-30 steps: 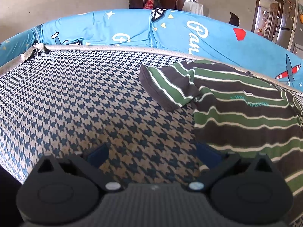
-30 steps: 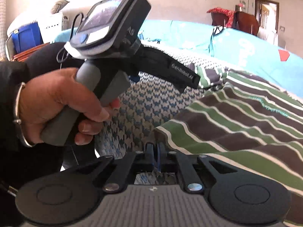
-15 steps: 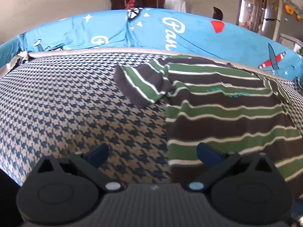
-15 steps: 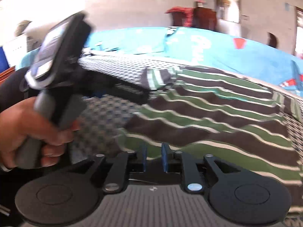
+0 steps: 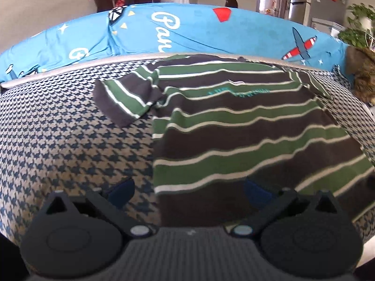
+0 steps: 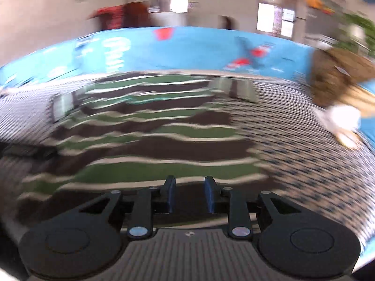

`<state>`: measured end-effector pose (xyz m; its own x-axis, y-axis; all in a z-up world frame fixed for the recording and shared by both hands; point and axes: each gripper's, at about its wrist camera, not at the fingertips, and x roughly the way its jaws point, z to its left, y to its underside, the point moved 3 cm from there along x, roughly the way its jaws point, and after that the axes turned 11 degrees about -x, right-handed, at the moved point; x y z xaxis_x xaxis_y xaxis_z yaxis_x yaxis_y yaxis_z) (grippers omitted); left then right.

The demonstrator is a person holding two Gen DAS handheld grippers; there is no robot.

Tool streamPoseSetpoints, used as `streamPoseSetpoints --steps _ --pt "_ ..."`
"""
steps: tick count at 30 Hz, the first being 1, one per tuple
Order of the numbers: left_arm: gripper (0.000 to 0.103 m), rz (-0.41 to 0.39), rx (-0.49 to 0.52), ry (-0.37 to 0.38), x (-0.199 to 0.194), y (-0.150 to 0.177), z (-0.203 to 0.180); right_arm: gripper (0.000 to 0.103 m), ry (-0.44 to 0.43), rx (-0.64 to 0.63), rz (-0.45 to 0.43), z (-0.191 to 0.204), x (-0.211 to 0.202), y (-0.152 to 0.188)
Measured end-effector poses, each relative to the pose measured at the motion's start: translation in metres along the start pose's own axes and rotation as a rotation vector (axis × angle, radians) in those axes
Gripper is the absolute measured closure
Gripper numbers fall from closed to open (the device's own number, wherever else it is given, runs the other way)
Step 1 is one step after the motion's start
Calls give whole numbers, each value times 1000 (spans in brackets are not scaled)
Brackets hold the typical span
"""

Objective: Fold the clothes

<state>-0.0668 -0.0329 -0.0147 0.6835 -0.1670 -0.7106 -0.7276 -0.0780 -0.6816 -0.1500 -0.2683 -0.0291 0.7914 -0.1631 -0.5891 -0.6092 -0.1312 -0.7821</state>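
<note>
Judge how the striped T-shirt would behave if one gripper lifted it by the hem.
The striped T-shirt is probably floppy: its stripes ripple and one sleeve lies creased. It looks thin and light, so it would likely drape and drag across the houndstooth cover rather than slide.

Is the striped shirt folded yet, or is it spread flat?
Spread, not folded: the striped shirt lies flat on the houndstooth cover, its sleeve out to the side, body unlapped.

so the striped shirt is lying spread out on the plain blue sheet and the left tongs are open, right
Not quite: the striped shirt lies spread out on the houndstooth-patterned cover, not the blue sheet behind it. The left wrist view shows this. The left tongs are open.
</note>
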Motion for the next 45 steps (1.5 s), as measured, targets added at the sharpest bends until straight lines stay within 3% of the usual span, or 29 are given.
streamPoseSetpoints --steps 7,10,16,18,20,22,24,28,33,35,38,41,45 --pt "0 21 25 27 3 4 -9 70 189 172 49 -53 -8 15" --pt "0 37 24 29 6 7 -9 62 176 220 69 -63 -4 19" --pt "0 47 10 26 9 8 -4 62 85 292 94 -67 6 25" --pt "0 48 12 26 9 8 -4 67 95 291 87 -65 5 25" --pt "0 48 14 26 9 8 -4 88 94 287 81 -64 6 25" --pt "0 49 14 26 10 8 -4 93 85 275 69 -61 5 24" --pt "0 49 12 24 11 8 -3 94 109 264 46 -61 -1 22" --pt "0 48 -11 12 13 7 3 96 255 283 -18 -70 -25 18" --pt "0 47 -35 2 15 4 9 96 336 349 34 -81 -28 27" --pt "0 45 -41 -8 16 4 12 89 352 371 29 -85 -30 27" --pt "0 46 -45 -33 18 4 15 81 323 368 29 -84 -29 27" --pt "0 36 -62 -48 17 3 21 81 293 320 18 -75 -28 22" --pt "0 27 -101 -68 17 0 30 77 182 252 -20 -55 -22 17"
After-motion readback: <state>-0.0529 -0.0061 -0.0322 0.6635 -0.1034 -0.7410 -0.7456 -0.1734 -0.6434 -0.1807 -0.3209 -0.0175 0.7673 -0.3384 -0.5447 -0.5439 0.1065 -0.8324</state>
